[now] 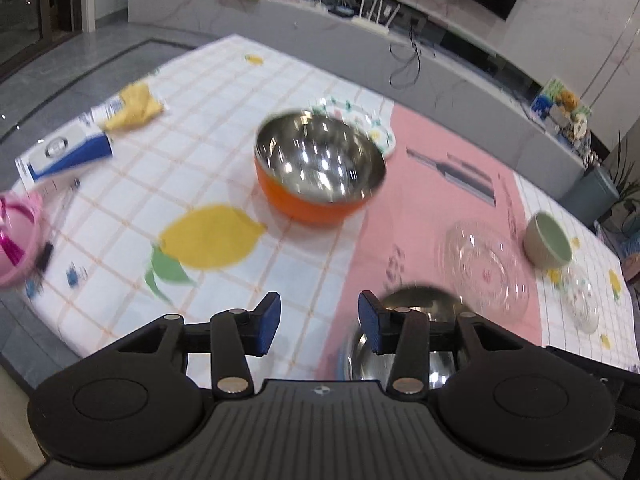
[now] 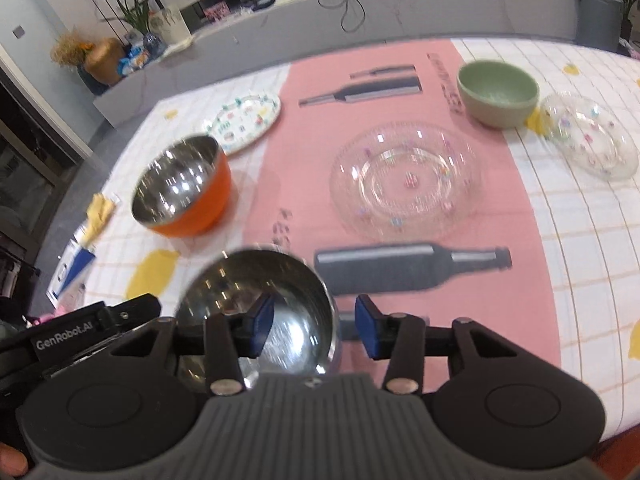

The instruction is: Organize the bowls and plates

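The steel bowl sits nearest, upright on the near edge of the table, its rim running between the spread blue pads of the right gripper; the left pad hangs over the bowl's inside and the right pad outside the wall, and neither pad presses on it. In the left wrist view the same bowl shows partly behind the right-hand pad of the left gripper, whose jaws also stand apart with only tablecloth between them. Farther out, on the white checked cloth with lemon prints, stands the orange bowl, steel-lined and upright, just beside the edge of the pink mat. Just behind it lies the patterned plate, flat on the cloth. On the pink mat rests the clear glass plate, well apart from the orange bowl. Beyond it, at the mat's far right edge, stands the green bowl, upright, and just to its right a small glass dish lies on the checked cloth. At the table's left side lie a blue-and-white box with a yellow cloth against it, and a pink container at the frame edge. Both views are somewhat blurred.
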### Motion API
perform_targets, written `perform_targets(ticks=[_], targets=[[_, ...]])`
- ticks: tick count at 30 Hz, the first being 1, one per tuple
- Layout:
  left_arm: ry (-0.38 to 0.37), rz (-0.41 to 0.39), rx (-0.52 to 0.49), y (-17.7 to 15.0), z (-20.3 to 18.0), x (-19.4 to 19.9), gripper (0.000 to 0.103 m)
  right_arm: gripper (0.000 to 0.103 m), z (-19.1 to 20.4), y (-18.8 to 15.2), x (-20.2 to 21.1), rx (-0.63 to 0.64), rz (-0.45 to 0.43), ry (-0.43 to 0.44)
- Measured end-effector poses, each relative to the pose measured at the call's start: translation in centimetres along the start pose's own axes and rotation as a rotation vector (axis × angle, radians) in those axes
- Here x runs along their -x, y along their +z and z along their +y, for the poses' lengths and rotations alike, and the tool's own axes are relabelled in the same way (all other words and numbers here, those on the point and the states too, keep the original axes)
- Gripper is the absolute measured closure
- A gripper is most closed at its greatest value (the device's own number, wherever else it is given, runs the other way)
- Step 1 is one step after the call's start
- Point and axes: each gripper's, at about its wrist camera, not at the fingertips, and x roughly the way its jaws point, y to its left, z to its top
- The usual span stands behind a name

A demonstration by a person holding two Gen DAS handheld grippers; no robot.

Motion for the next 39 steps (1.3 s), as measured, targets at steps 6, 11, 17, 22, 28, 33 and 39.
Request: perform_targets(ticks=[6,11,17,22,28,33,39], targets=[[-0.010,-0.045,-0.005,2.7,0.5,0.1,0.052,0.049,1.5,2.7,-0.1,-0.011,-0.029,0.043],[-0.033,-0.061,-0.028,4.8,0.5,-0.7,0.050,0.045,4.2,5.1,-1.3,0.045,-0.044,0.053],[0.007,-0.067,-0.020,6.8,1.7,-2.3,0.050,0.045,7.1,7.3,-4.0,0.116,-0.030,0.050],[0.023,-0.065,-0.007,8.3,3.0,-3.9,0.050,0.044,8.6,8.6,-6.7,0.136,0.008,0.048],[0.042,-0.052,0.032,9.5,4.7,-6.3,0.050,0.044,10.2,9.6,-9.4,0.166,0.036,0.034],[0.048,-0.029,0.018,9.8,4.7,-8.0,0.050,0.045,10.8,10.2,-11.8,0.163,0.079,0.027],[0.045,0.004,0.034,10.0,4.7,-9.7,0.050,0.047,11.2,10.6,-13.8,0.151,0.107,0.011]])
